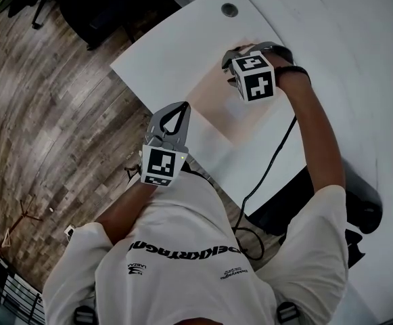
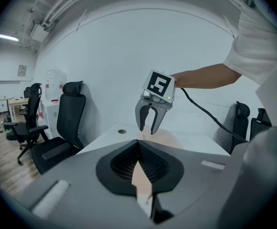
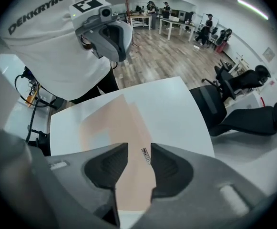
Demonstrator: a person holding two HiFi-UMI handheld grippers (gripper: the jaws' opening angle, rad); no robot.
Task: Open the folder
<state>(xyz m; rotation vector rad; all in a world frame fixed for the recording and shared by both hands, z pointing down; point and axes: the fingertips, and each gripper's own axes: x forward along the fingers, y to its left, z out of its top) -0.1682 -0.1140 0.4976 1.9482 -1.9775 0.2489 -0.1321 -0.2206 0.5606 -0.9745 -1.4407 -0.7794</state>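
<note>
Head view: the folder (image 1: 216, 110) lies flat on the bench (image 1: 182, 53). Left gripper view: the left tongs (image 2: 138, 143) are clenched, empty (idle, I judge). Right gripper view: the right tongs (image 3: 139, 149) hang released above the folder. This is the approach step; next, pinch the cover and lift.

The right gripper (image 3: 139, 150) points down at the peach folder (image 3: 110, 125) on the white table (image 3: 179, 109). Its 2 jaws stand apart, and the left gripper (image 3: 114, 44) hangs beyond the folder.
</note>
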